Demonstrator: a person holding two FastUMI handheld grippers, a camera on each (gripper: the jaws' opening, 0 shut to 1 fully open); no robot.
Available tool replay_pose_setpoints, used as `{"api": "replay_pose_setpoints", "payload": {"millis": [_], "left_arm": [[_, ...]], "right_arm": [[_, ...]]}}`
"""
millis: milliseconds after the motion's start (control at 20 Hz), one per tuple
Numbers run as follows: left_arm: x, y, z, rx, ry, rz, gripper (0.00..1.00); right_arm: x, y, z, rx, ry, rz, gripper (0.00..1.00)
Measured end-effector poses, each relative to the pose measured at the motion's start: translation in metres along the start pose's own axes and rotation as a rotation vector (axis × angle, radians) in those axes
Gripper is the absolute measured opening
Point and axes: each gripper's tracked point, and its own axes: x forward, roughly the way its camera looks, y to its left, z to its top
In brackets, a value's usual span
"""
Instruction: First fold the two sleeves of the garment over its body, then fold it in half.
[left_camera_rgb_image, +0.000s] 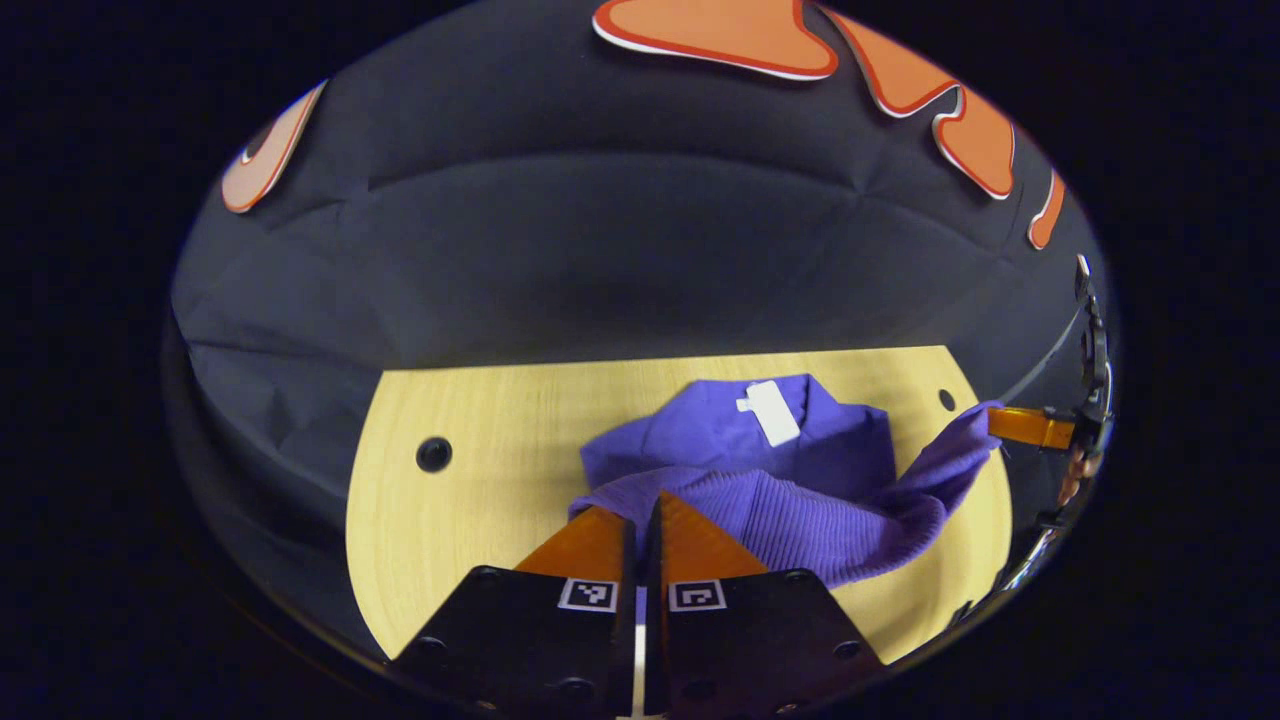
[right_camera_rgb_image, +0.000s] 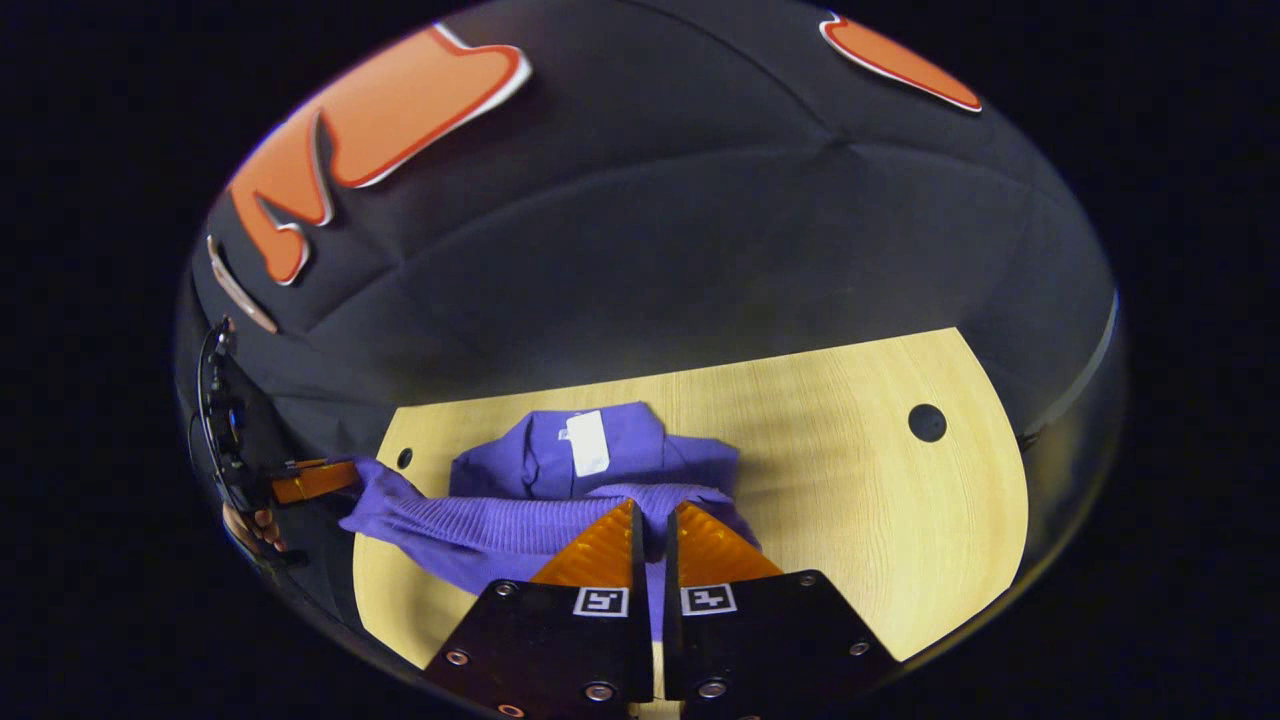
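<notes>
— Where is the garment (left_camera_rgb_image: 770, 480) found at this moment?

— It is seen on the wooden table (left_camera_rgb_image: 480, 520), toward the far edge. The purple knit is partly lifted: its near ribbed edge is raised from the table, while the collar part with the white label (left_camera_rgb_image: 770, 410) is laid flat behind it.

— How are the tongs of the left gripper (left_camera_rgb_image: 645, 510) held?

— In the left gripper view they are pressed almost together, and the ribbed edge of the garment is pinched between the two fingers.

— And the right gripper (right_camera_rgb_image: 655, 520)?

— In the right gripper view the fingers are brought close, with a narrow gap in which purple cloth is seen. The same edge is clamped there. In the left gripper view this gripper is found at the far right, with a stretched corner of the knit held at its tip.

— Is the other gripper seen from the right gripper view?

— Yes, at the far left, with a hand (right_camera_rgb_image: 250, 530) under it, and the cloth is pulled toward it.

— What else is noticed on the table?

— Round dark holes (right_camera_rgb_image: 927, 422) are seen in the wood.
</notes>
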Motion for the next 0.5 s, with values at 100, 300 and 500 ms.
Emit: {"api": "replay_pose_setpoints", "payload": {"millis": [100,300,500], "left_arm": [[0.018,-0.001,0.011,0.007,-0.049,0.023,0.06],[0.052,-0.002,0.022,-0.037,-0.106,0.059,0.13],[0.061,-0.008,0.054,-0.092,-0.266,0.052,0.18]], "right_arm": [[0.023,-0.006,0.009,0.017,-0.004,-0.005,0.05],[0.066,-0.01,0.015,0.053,-0.033,-0.023,0.05],[0.072,-0.013,0.039,0.1,-0.125,-0.02,0.14]]}}
